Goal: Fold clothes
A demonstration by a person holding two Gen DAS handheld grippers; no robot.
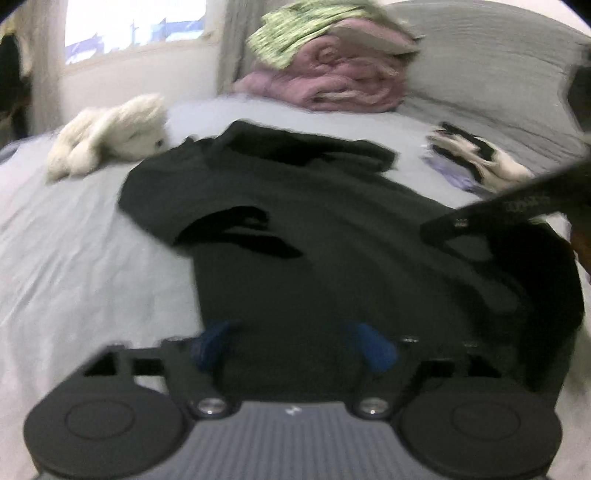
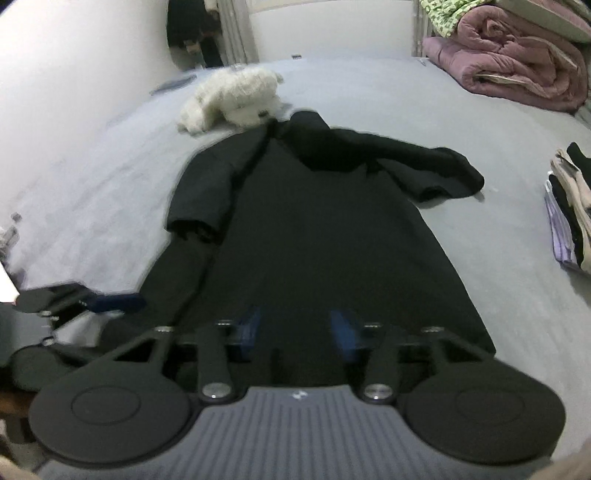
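Now black shirt (image 2: 314, 221) lies flat on bed (image 2: 443, 110), hem under both tools; left gripper (image 1: 293, 347) tilted down, fingers wide apart; right gripper (image 2: 297, 332) tilted down, fingers apart, gap narrower.

Black shirt (image 2: 314, 236) lies spread on the bed, one sleeve seemingly folded inward.

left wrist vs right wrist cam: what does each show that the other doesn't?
Left wrist only: a bright window, a grey pillow, and the right gripper's finger reaching in from the right. Right wrist only: a dark doorway or mirror, and the left gripper at lower left. Both: black garment spread on the bed, white plush toy, pink quilt, and the folded stack.
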